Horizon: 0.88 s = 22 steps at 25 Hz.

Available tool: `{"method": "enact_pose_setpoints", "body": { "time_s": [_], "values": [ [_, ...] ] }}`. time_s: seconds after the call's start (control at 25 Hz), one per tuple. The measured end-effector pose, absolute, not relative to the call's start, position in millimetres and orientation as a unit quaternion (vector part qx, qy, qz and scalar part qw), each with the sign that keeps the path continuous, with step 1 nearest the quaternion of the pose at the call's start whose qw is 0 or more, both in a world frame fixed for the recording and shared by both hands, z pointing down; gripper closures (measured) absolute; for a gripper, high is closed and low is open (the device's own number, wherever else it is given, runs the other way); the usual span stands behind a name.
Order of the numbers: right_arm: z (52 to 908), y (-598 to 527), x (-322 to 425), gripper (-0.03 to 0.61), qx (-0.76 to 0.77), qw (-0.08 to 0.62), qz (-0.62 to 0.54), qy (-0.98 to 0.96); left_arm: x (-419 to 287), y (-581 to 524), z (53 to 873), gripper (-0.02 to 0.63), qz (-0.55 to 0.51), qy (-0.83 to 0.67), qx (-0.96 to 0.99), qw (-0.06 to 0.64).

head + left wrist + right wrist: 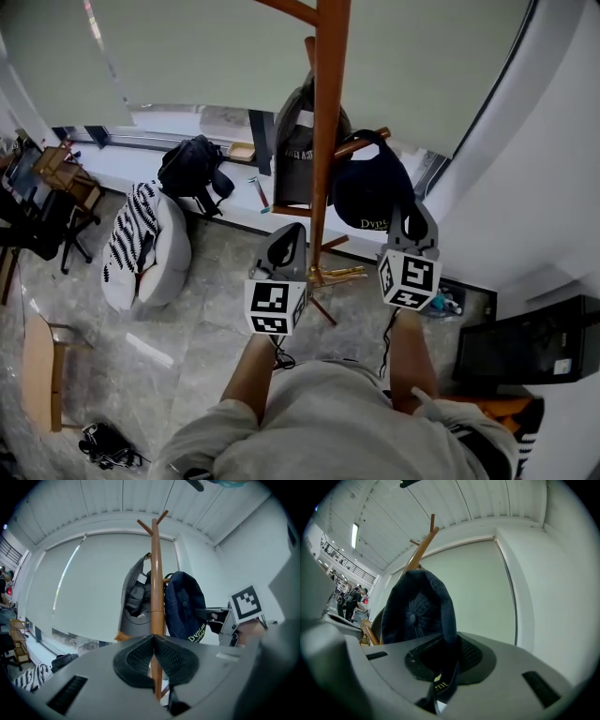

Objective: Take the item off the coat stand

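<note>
A dark navy cap (370, 187) hangs from a peg of the wooden coat stand (328, 112), to the right of its pole. My right gripper (411, 217) is shut on the cap's lower rim; the cap (417, 616) fills the right gripper view, its edge pinched between the pads. My left gripper (286, 246) is shut with nothing in it, held low in front of the pole (156, 588). From the left gripper view the cap (185, 606) and the right gripper (220, 620) show to the right. A grey garment (298, 155) hangs behind the pole.
A black backpack (192, 167) lies on the window ledge. A striped cushion on a grey seat (145, 244) stands at the left, wooden chairs (42, 370) further left. A black box (525, 352) sits at the right by the white wall. The stand's feet (328, 277) spread on the marble floor.
</note>
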State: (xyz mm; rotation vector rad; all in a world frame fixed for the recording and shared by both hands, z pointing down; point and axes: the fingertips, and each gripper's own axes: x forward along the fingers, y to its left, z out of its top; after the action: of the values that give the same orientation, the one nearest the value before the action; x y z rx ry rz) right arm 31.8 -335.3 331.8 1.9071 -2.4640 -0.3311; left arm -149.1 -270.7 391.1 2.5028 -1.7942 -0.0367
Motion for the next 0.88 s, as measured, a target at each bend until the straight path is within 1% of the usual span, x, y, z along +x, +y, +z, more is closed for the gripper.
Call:
{"method": "enact_pose_setpoints", "body": {
  "time_s": [0.4,0.88],
  "values": [
    [324.0,-340.9,48.3,0.540,0.631,-0.006,-0.102,-0.769,-145.4,-273.6,386.4,0.603,-0.014,-0.575,0.818,0.027],
    [323.7,-340.6,74.6,0.540,0.649,-0.004,-0.103,-0.754,-118.0,-284.0,380.3,0.603,-0.017,-0.549,0.835,0.023]
  ]
}}
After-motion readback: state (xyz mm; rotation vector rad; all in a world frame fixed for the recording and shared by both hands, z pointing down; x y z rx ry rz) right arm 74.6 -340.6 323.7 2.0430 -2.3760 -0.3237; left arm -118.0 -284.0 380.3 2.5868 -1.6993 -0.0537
